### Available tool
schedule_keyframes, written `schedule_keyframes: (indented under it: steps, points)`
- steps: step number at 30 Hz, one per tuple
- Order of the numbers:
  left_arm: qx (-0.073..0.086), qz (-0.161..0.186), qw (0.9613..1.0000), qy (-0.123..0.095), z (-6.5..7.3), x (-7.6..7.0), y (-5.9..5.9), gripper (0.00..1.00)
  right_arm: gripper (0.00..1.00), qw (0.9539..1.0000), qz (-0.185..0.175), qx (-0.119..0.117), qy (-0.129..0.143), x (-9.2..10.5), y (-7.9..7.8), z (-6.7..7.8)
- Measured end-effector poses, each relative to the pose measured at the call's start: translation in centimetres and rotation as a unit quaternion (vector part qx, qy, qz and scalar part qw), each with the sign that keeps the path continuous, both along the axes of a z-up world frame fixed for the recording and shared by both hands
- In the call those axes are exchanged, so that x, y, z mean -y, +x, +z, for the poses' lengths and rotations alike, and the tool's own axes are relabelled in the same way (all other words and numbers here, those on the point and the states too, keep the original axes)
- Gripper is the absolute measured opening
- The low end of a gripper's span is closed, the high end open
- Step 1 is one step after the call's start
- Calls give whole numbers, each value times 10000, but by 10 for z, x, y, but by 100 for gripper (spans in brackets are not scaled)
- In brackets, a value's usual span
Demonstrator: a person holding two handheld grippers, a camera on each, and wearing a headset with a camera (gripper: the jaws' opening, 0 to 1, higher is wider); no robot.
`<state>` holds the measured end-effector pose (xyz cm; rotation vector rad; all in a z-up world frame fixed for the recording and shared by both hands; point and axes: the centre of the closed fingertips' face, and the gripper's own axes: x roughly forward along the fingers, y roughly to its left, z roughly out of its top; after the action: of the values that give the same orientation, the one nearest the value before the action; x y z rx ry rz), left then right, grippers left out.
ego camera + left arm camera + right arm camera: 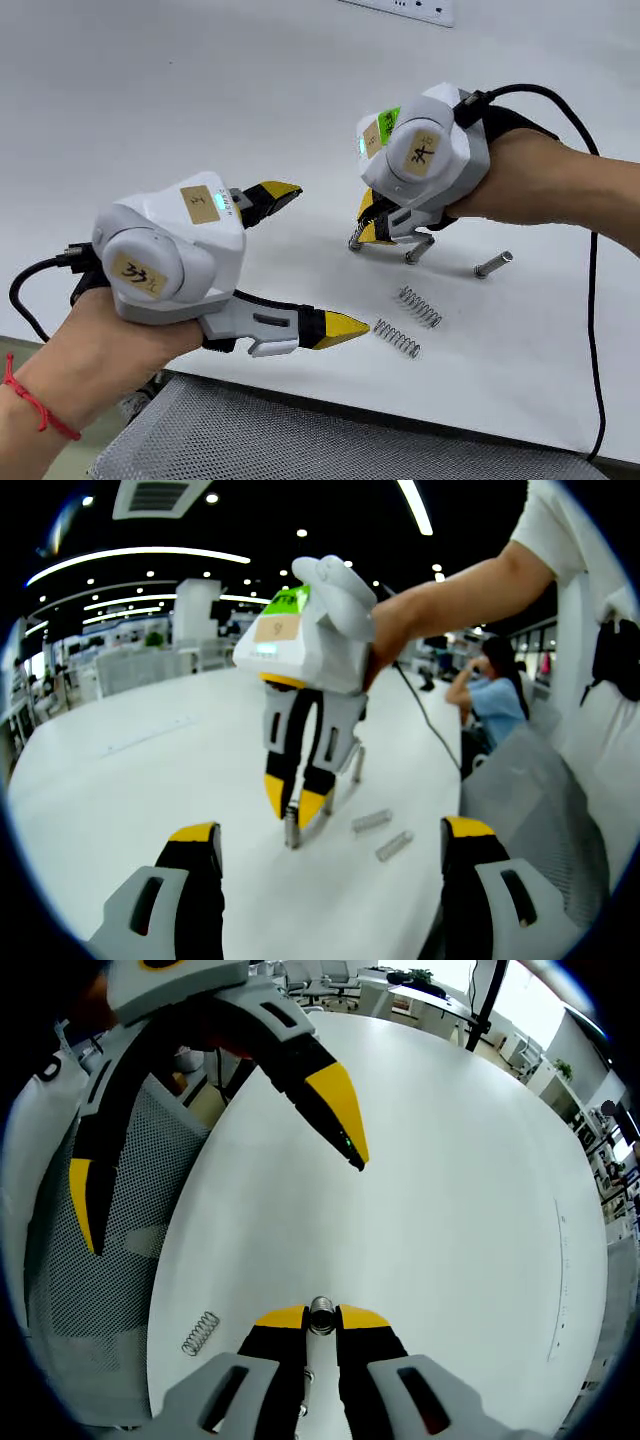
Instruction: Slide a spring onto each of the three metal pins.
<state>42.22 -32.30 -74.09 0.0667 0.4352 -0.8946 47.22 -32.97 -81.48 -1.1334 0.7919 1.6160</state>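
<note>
My right gripper (368, 228) points down at the white table (200, 90), shut on an upright metal pin (355, 242). The same pin (291, 830) stands on the table, and its round end (321, 1315) shows between the yellow tips. A second pin (418, 250) leans just behind that gripper, and a third (493, 264) lies to its right. Two loose springs (420, 306) (397, 338) lie nearer the front edge. My left gripper (312, 258) hovers at the lower left, open with nothing in it, aimed at the right gripper (297, 805).
A grey mesh chair (300, 440) sits below the table's front edge. A black cable (592, 300) runs down the right side from the right gripper. A socket strip (410, 8) is at the far edge. A seated person (490, 695) is in the background.
</note>
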Motion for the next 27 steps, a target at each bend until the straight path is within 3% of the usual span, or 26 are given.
schedule_keyframes:
  steps: [7, 27]
  points:
    - [7, -14, 10000, -2, -1, 0, 0, 91, 12, 10000, -27, 46, -31, 1, 0, -7]
    - [0, -35, 10000, 21, -2, -1, 0, 91, 12, 10000, -88, 37, -5, 0, -2, -7]
